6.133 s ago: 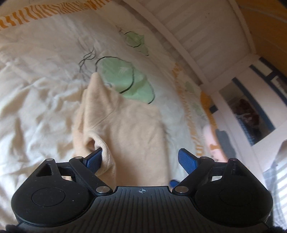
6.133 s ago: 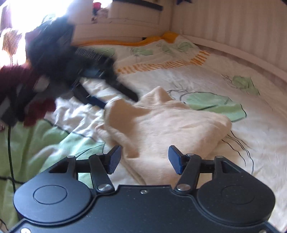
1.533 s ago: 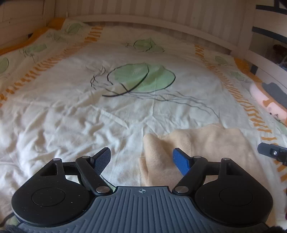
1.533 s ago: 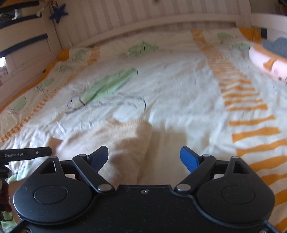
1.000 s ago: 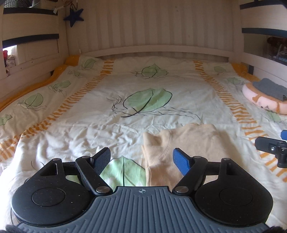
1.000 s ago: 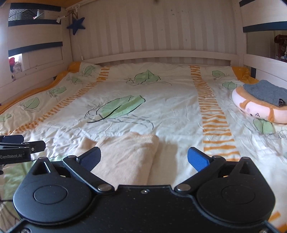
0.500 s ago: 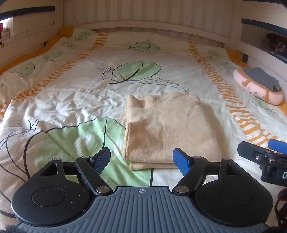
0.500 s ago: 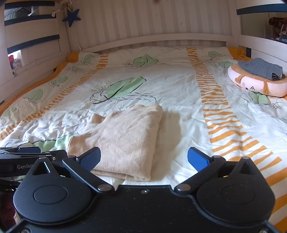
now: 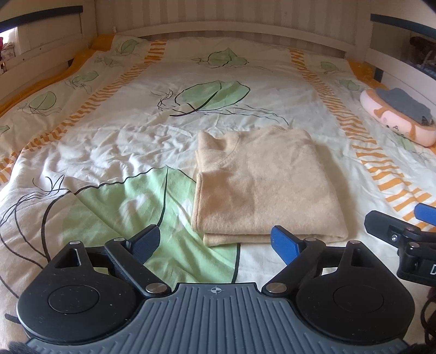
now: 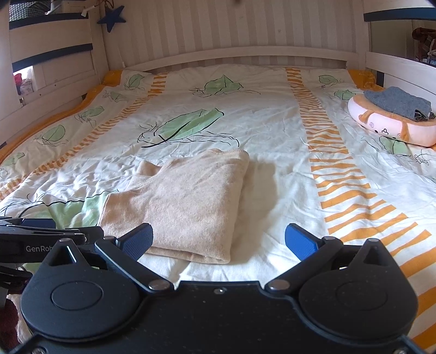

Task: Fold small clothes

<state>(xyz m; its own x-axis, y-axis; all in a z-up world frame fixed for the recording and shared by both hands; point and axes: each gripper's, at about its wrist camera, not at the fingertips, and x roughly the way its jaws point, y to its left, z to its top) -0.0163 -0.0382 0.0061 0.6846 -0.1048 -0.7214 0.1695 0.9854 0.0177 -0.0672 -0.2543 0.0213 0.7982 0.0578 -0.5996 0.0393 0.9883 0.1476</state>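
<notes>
Your beige sweater (image 9: 265, 185) now lies folded into a flat rectangle on the bed's duvet (image 9: 136, 130), near its front middle, where six seconds ago it was a loose heap with one claw at its edge. Since a second ago both of your claws have drawn back toward you, so the whole fold shows instead of only its near part.

Your left claw (image 9: 215, 241) holds nothing and its jaws are opening; the sweater's near edge lies just beyond the fingertips, untouched. Your right claw (image 10: 218, 239) stands wide open and empty, with the sweater ahead of its left finger.

In the left wrist view only a black part and a blue tip of the right claw show at the right edge. How many layers the fold has is hard to make out; two edges show at its near side.

The duvet is cream with green leaves and orange stripes, and wrinkled. A pink plush cushion (image 10: 392, 125) carries a folded grey garment (image 10: 397, 103) at the far right. White slatted bed rails (image 10: 231, 54) ring the mattress, and a dark blue star (image 10: 110, 19) hangs at upper left.
</notes>
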